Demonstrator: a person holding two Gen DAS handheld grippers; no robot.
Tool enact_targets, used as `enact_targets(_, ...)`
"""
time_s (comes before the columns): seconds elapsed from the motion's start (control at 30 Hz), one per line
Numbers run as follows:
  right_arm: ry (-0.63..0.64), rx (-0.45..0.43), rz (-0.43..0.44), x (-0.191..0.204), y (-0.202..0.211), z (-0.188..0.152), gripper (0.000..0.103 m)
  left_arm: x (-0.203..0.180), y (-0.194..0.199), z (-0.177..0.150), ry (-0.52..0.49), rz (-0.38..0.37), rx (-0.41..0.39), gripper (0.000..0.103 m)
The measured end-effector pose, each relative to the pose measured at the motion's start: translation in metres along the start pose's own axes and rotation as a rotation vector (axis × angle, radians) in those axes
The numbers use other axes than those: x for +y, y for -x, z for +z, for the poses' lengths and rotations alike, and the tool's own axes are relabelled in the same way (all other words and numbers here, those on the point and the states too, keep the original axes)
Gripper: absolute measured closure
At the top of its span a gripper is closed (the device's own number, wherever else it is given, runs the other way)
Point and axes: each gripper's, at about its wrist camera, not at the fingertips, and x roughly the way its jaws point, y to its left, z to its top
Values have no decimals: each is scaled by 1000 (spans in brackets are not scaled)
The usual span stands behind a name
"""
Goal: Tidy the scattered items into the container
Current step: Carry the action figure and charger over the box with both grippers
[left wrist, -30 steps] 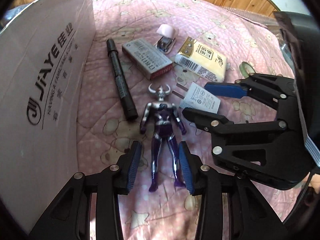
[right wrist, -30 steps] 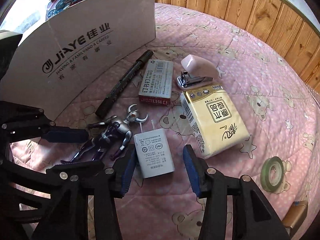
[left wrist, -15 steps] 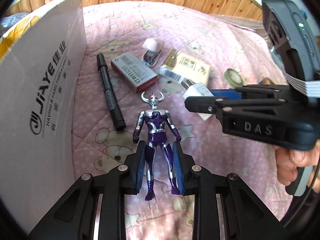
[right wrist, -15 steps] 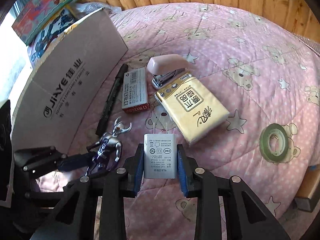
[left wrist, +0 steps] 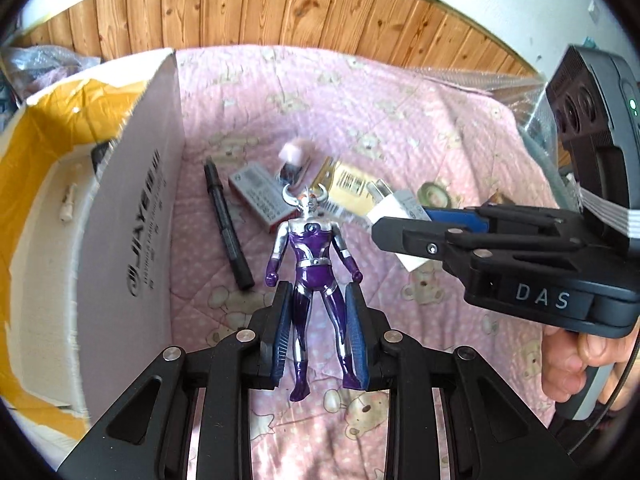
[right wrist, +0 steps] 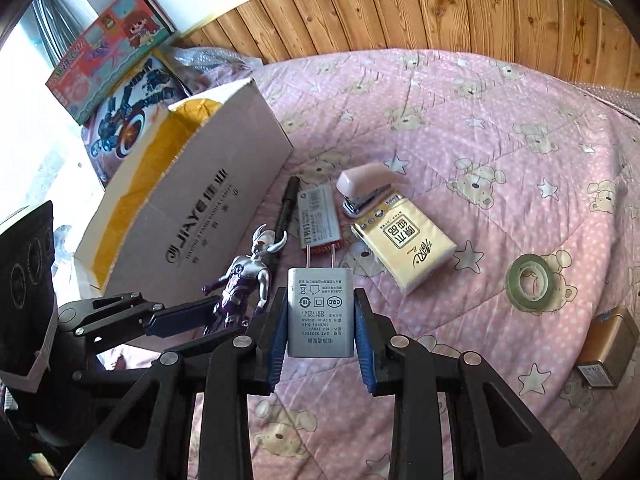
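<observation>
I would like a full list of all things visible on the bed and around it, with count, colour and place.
toy figure: 1, purple and silver, held by left gripper
charger: 1, grey, held by right gripper
cardboard box: 1, white outside, yellow inside, open, bed's left
marker: 1, black, beside box
staple box: 1, grey and red, right of marker
stapler: 1, pink, behind tissue pack
tissue pack: 1, yellow
tape roll: 1, greenish, right side
small box: 1, gold, right edge
quilt: 1, pink
toy boxes: 2, colourful, behind the cardboard box
left gripper: 1, black, blue pads
right gripper: 1, black, blue pads
</observation>
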Motion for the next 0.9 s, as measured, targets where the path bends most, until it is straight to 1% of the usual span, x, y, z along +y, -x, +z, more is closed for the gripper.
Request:
enact_targets(0.13, 6, -41, -2, 6, 9, 14, 71, 2, 16, 5, 6, -7, -36, 76)
enact_targets(0.37, 23, -62, -14, 16, 17, 14, 71, 18, 42, 15, 45, -21, -99, 76)
enact_targets(0.6, 76, -82, -61, 32, 18, 15, 71, 47, 69, 26, 109, -24, -166, 76)
enact_targets(0.73, 100, -95, -83, 41, 20, 17, 71, 60, 78, 28, 135, -20, -186, 76)
enact_targets(0.9, 130, -112, -112, 53, 23, 17, 71, 66, 88, 28, 150, -16, -205, 76)
